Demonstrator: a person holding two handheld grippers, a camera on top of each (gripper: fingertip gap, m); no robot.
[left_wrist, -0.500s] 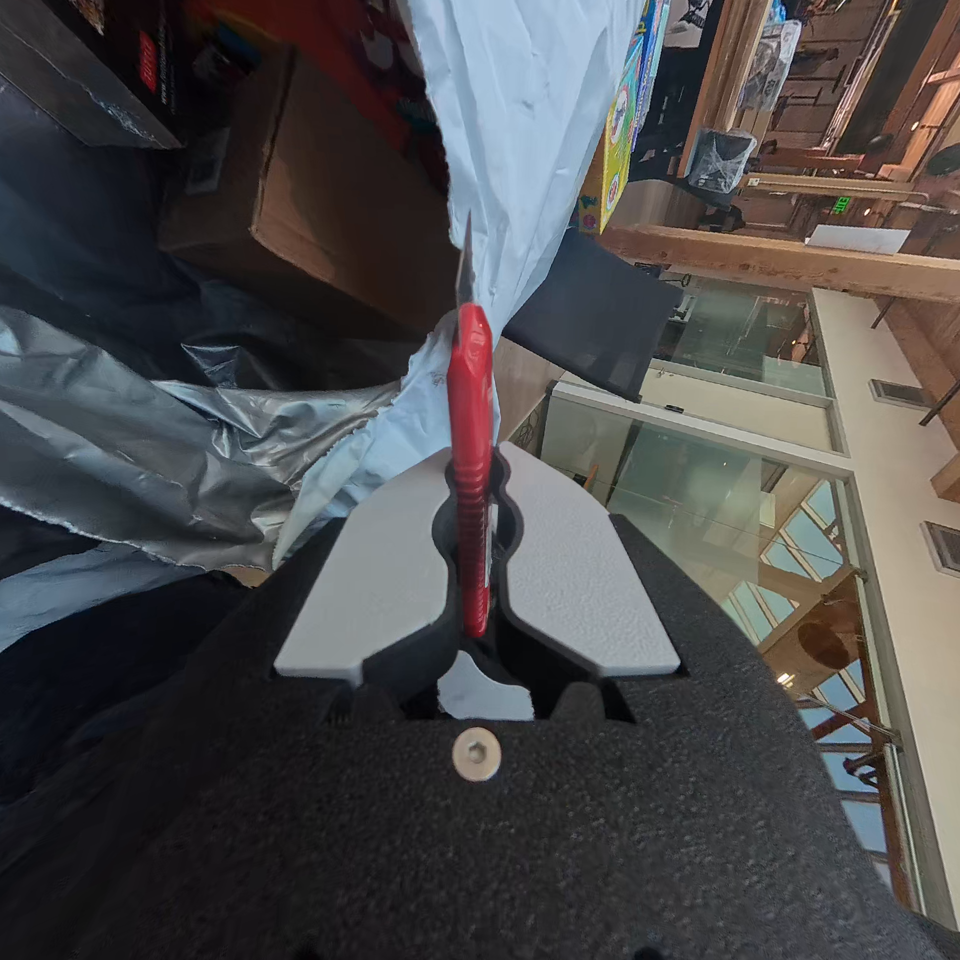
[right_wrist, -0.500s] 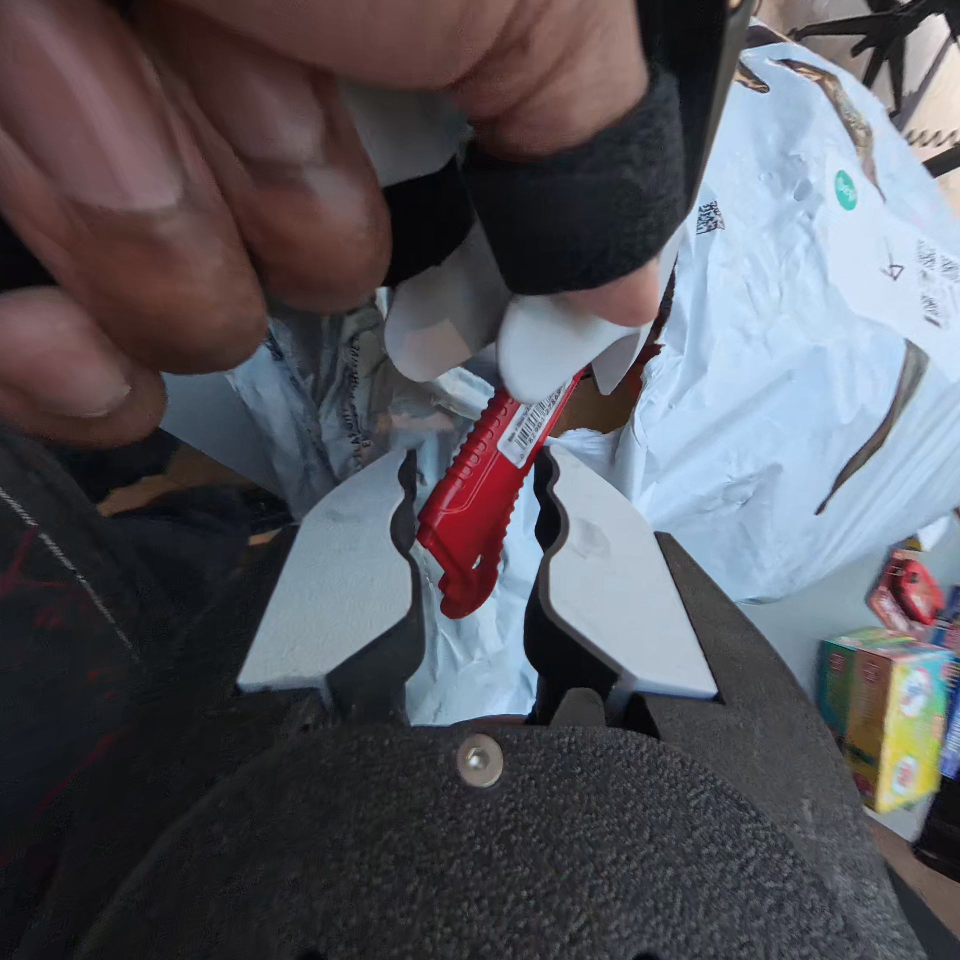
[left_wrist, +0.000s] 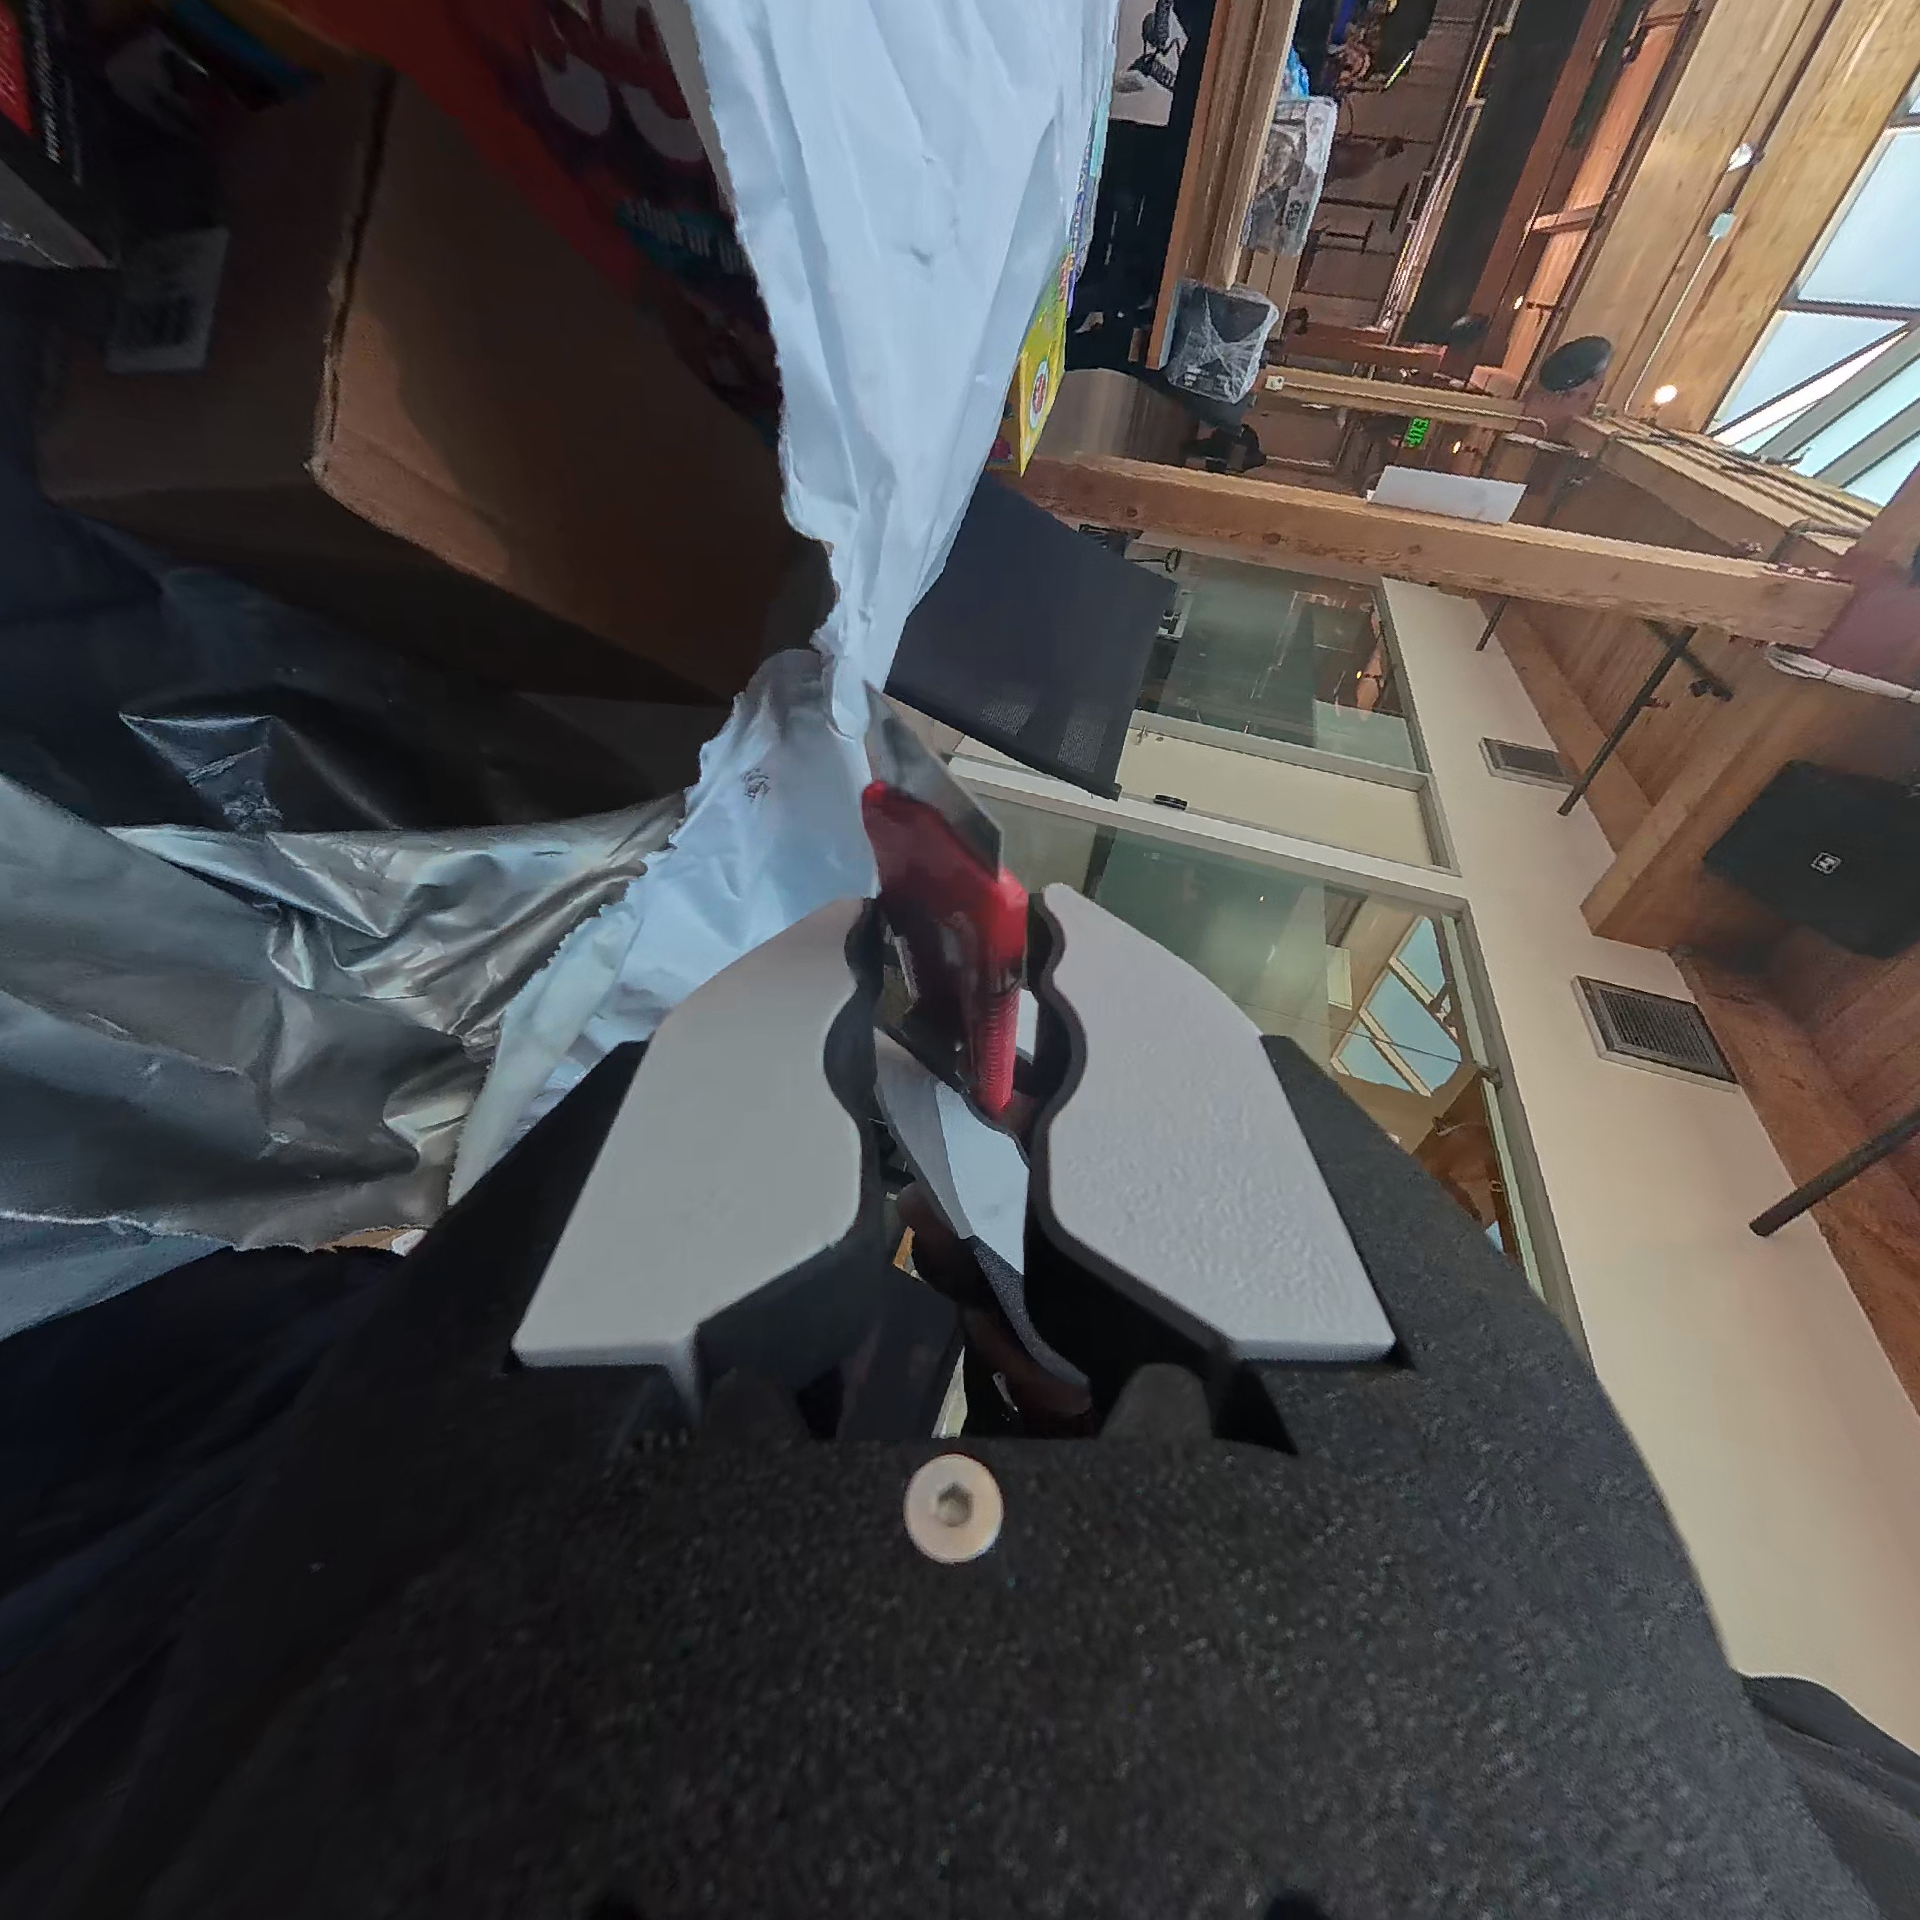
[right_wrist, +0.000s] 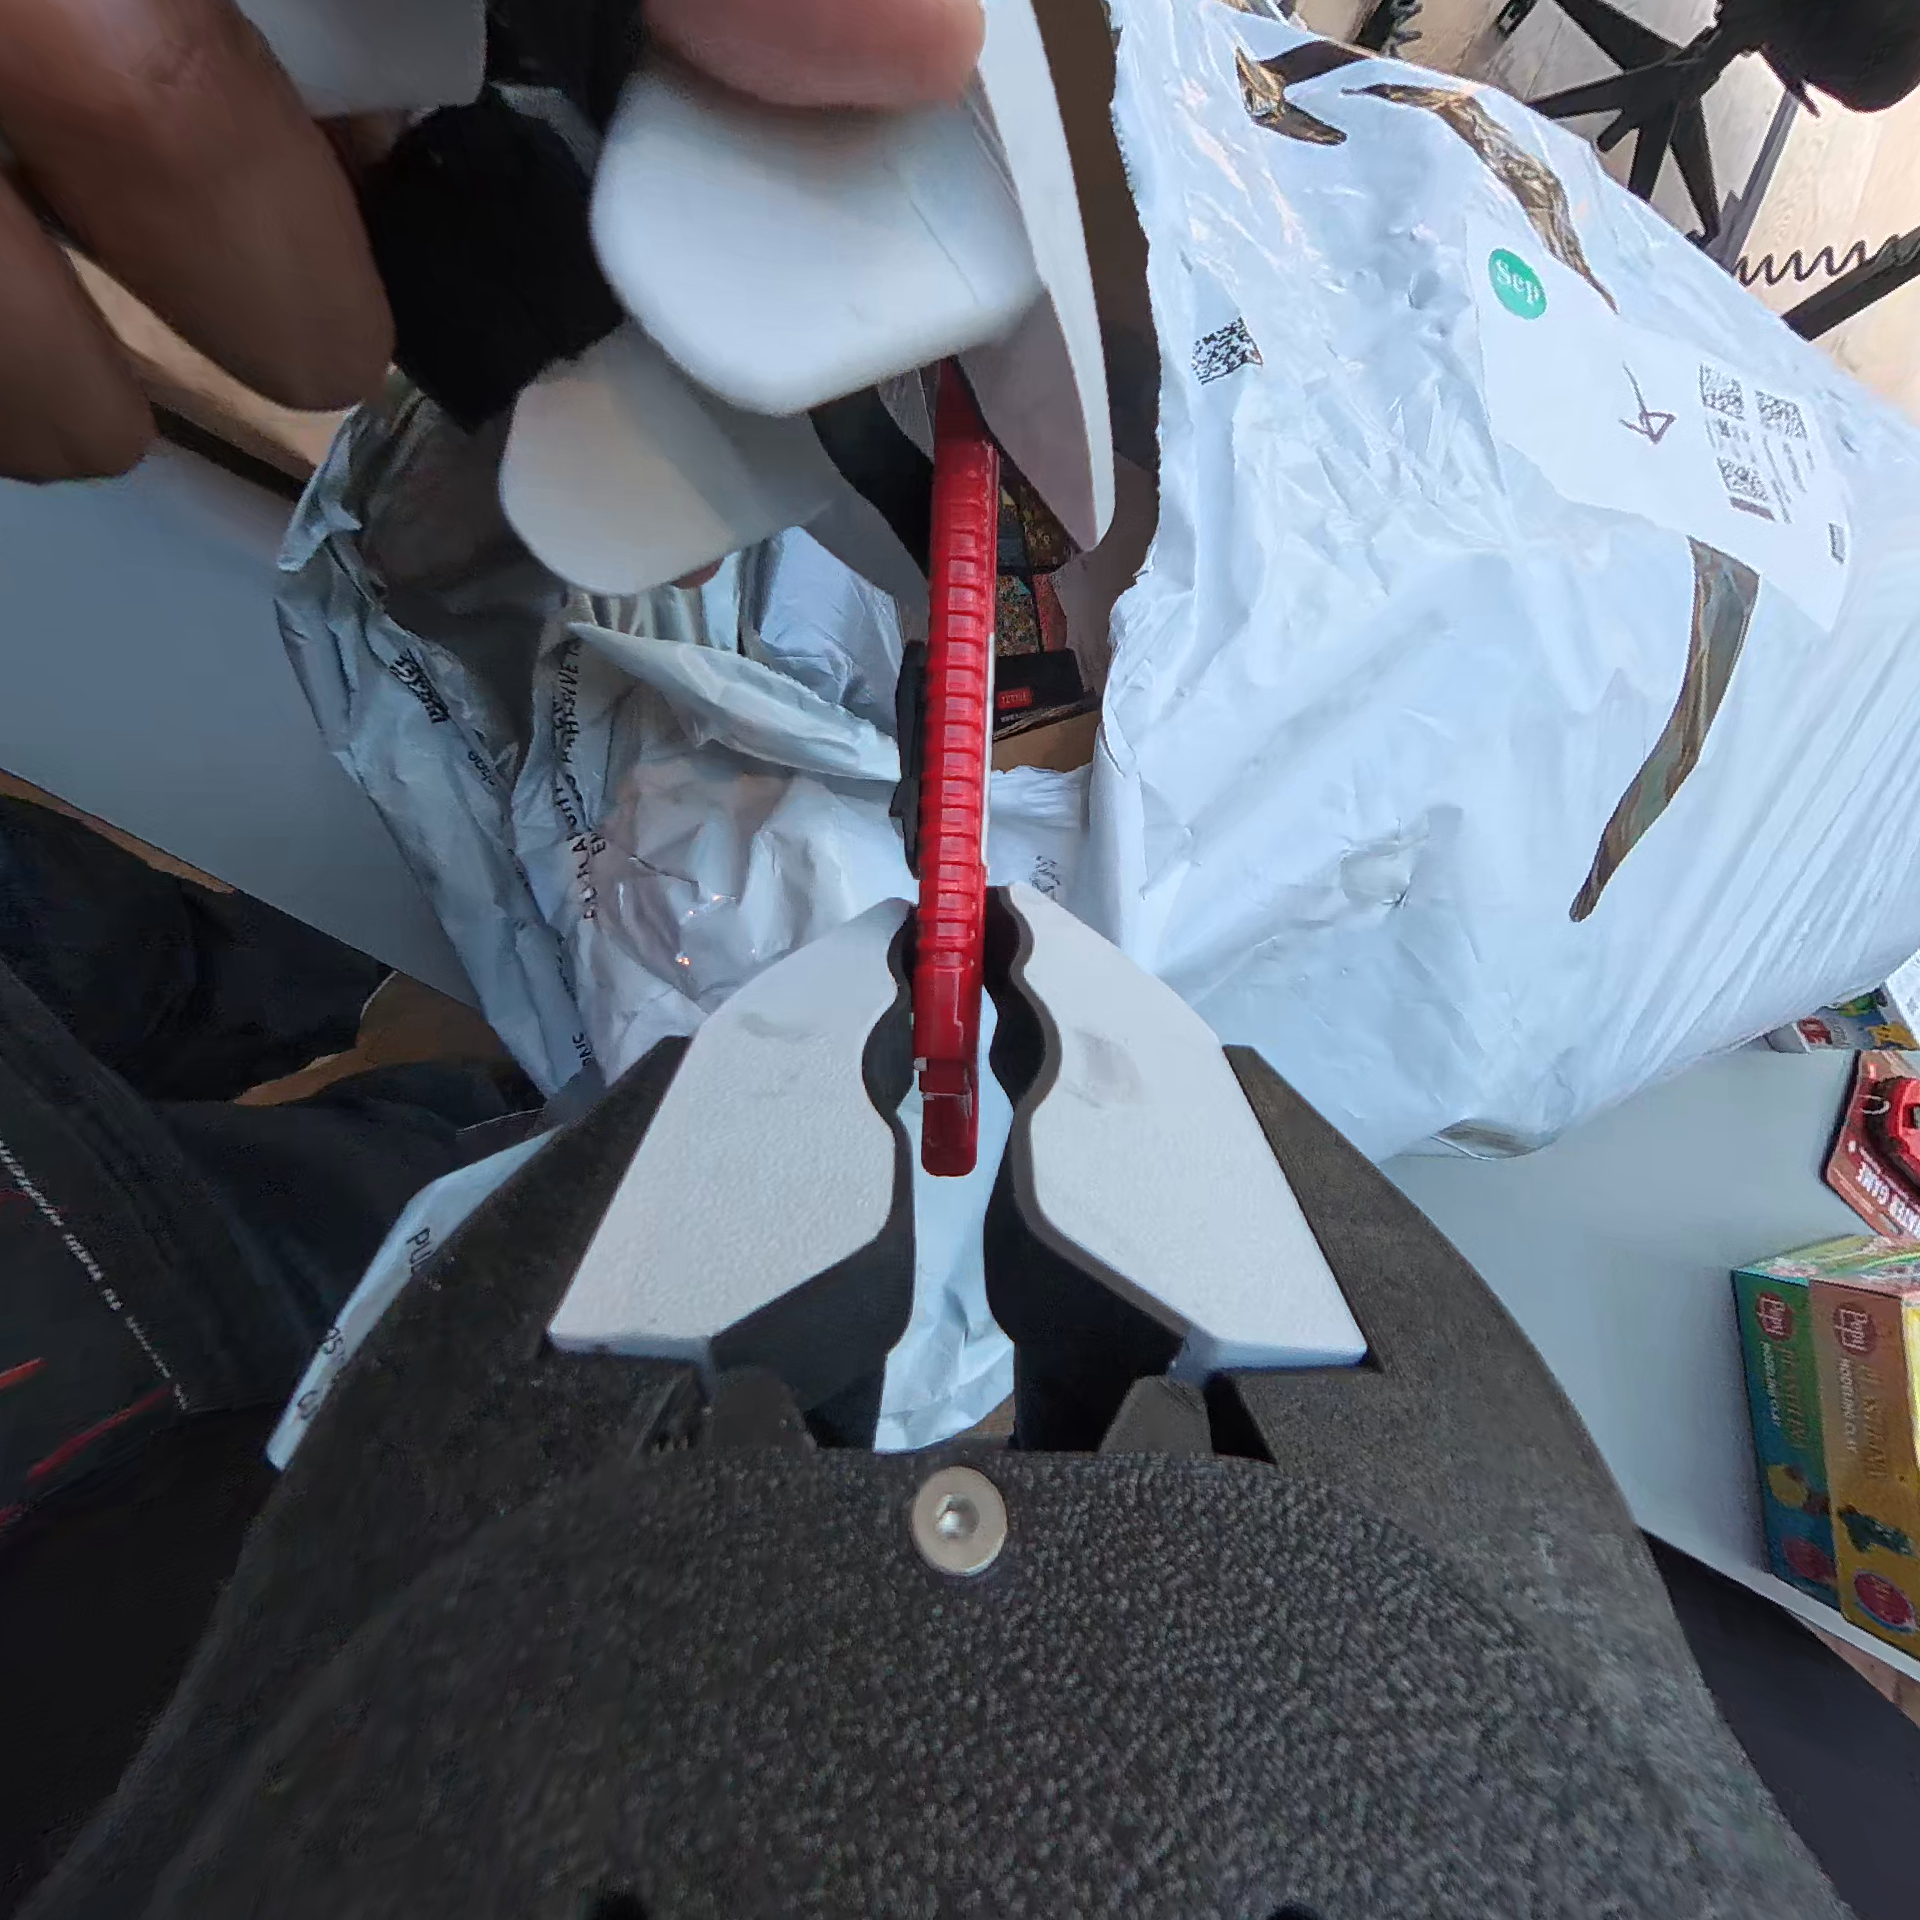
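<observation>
A red utility knife (left_wrist: 940, 883) with its blade (left_wrist: 914, 758) out lies tilted between the parted jaws of my left gripper (left_wrist: 956, 904). The blade tip is at the torn edge of a white plastic mailer bag (left_wrist: 883, 260). In the right wrist view my right gripper (right_wrist: 956, 914) is shut on the tail end of the knife (right_wrist: 956, 727). The left gripper's white fingers (right_wrist: 790, 249) and a hand (right_wrist: 187, 208) are just above, at the knife's front end. The white mailer bag (right_wrist: 1455, 623) lies behind.
A cardboard box (left_wrist: 520, 416) and the bag's silver lining (left_wrist: 260, 935) sit to the left. Small coloured boxes (right_wrist: 1829, 1455) and a red package (right_wrist: 1881, 1164) stand on the white table (right_wrist: 1558, 1299) at the right. Crumpled empty mailers (right_wrist: 623, 779) lie behind the knife. My hands' fingertips stand some 6 cm from each other.
My right gripper has closed on the knife's tail. My left gripper's jaws have parted, and the knife has turned and tilted between them.
</observation>
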